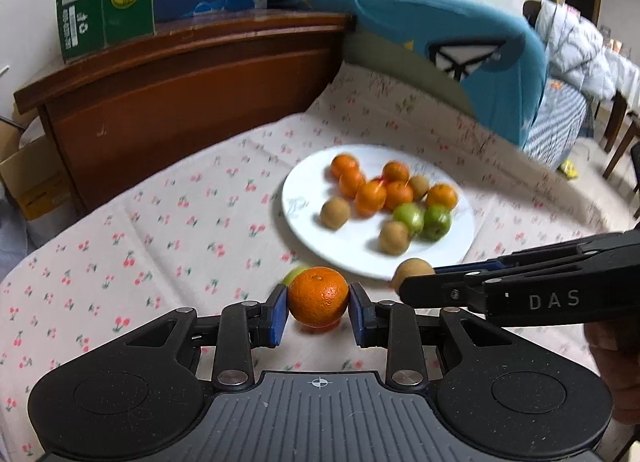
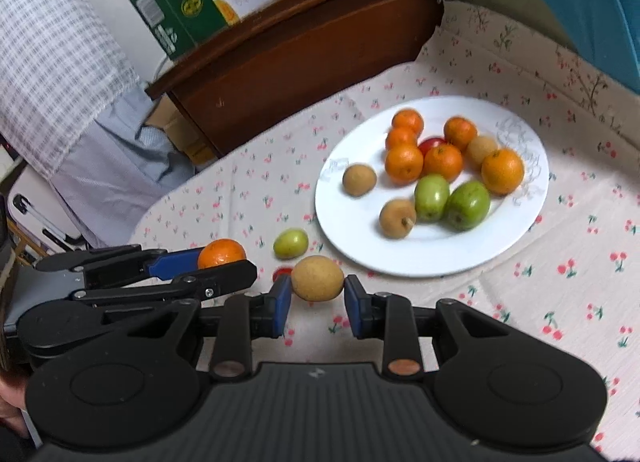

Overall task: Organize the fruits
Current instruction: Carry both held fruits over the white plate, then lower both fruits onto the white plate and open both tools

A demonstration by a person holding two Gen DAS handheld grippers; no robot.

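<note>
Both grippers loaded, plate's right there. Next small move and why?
Probably carry the left gripper forward and set its orange on the white plate. It is shut on the fruit, the oranges cluster there, and bare plate lies nearest.

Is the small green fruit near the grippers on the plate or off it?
Off. The green fruit lies on the cherry-print cloth, outside the plate's rim.
</note>
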